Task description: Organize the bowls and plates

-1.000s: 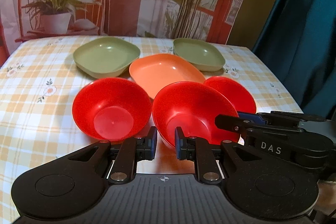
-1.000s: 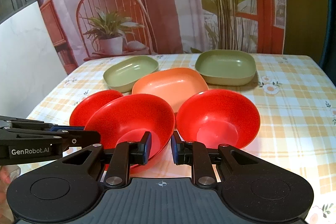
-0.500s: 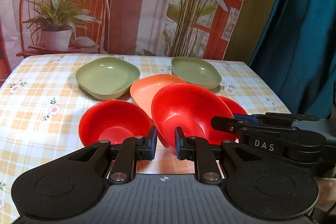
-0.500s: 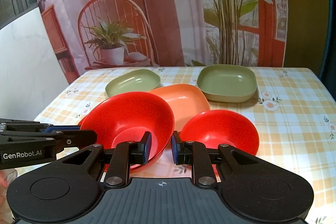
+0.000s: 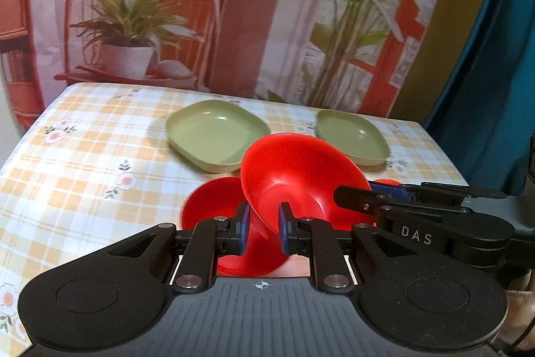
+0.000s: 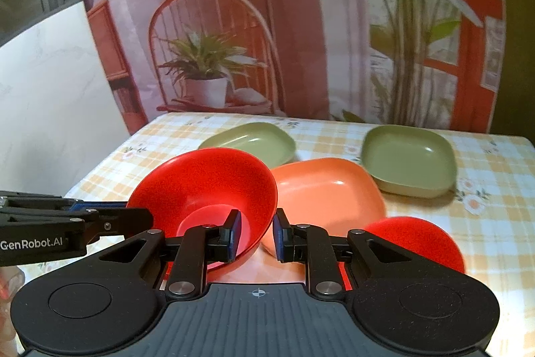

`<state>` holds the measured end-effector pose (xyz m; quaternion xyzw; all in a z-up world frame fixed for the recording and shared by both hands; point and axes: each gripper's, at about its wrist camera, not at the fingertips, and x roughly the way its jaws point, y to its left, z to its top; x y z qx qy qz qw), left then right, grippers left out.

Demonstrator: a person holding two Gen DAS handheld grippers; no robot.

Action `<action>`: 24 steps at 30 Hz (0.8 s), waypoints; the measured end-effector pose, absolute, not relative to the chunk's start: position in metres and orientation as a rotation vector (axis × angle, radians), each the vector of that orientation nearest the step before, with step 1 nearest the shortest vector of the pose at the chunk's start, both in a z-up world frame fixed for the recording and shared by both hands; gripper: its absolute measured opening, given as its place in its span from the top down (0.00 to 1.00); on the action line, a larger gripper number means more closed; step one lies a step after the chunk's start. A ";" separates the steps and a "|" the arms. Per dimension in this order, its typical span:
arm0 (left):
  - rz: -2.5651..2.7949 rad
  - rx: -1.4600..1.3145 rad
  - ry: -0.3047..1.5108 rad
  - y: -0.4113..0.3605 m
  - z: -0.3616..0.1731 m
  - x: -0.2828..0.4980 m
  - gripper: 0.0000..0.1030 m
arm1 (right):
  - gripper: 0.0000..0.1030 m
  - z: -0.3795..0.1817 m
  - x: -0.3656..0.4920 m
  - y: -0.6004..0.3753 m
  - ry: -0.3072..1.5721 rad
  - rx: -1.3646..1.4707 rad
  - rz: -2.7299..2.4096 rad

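Red bowl (image 5: 301, 176): held off the table and tipped, with its open side facing away from the person; it hangs above the other dishes at the near edge of the table (image 5: 83, 156).
Left tongs (image 5: 262, 223): clamped on the near rim of the red bowl, with the wall pinched between the blue pads.
Right tongs (image 6: 255, 235): also closed on this bowl's rim, one pad inside and one outside.
Other red bowls: one (image 5: 204, 206) sits on the checked cloth just below and left of the held bowl, and another (image 6: 414, 240) sits to its right.
Plates: an orange plate (image 6: 327, 189) lies behind the bowls. Two green plates (image 5: 217, 136) (image 5: 354, 136) lie further back, well apart from each other.
Step in hand: probably carrying the held bowl over to nest it in one of the seated red bowls.
Doing it well: level the bowl before lowering it, since a tilted rim would catch the lower bowl's edge and push it along the cloth. Centre it over the target and move both hands together so the thin rim is not twisted.
Release: open both tongs only once the bowl sits fully inside the other.
Risk: smooth plastic held by the rim alone may slip if the hands drift apart.
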<state>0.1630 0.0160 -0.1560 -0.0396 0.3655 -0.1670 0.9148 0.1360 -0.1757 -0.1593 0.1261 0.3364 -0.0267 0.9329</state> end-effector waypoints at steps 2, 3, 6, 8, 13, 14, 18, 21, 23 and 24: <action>-0.328 -0.083 0.765 0.021 -0.160 0.167 0.81 | 0.81 -0.164 0.143 -0.171 0.698 0.250 -0.046; -0.324 -0.085 0.770 0.023 -0.161 0.169 0.81 | 0.81 -0.167 0.147 -0.169 0.703 0.247 -0.043; -0.309 -0.085 0.784 0.027 -0.167 0.173 0.81 | 0.81 -0.174 0.154 -0.165 0.719 0.249 -0.038; -0.300 -0.084 0.796 0.029 -0.170 0.175 0.81 | 0.81 -0.178 0.158 -0.162 0.731 0.244 -0.034; -0.284 -0.087 0.816 0.035 -0.177 0.179 0.81 | 0.81 -0.186 0.163 -0.157 0.751 0.234 -0.023; -0.281 -0.087 0.818 0.036 -0.178 0.179 0.81 | 0.81 -0.188 0.164 -0.156 0.755 0.230 -0.022; -0.270 -0.087 0.825 0.038 -0.180 0.180 0.81 | 0.81 -0.192 0.167 -0.151 0.767 0.223 -0.015; -0.264 -0.087 0.836 0.037 -0.183 0.181 0.81 | 0.81 -0.195 0.168 -0.150 0.776 0.221 -0.012; -0.259 -0.088 0.843 0.037 -0.185 0.182 0.81 | 0.81 -0.197 0.170 -0.148 0.781 0.220 -0.011; -0.257 -0.088 0.845 0.037 -0.186 0.183 0.81 | 0.81 -0.198 0.171 -0.148 0.783 0.218 -0.011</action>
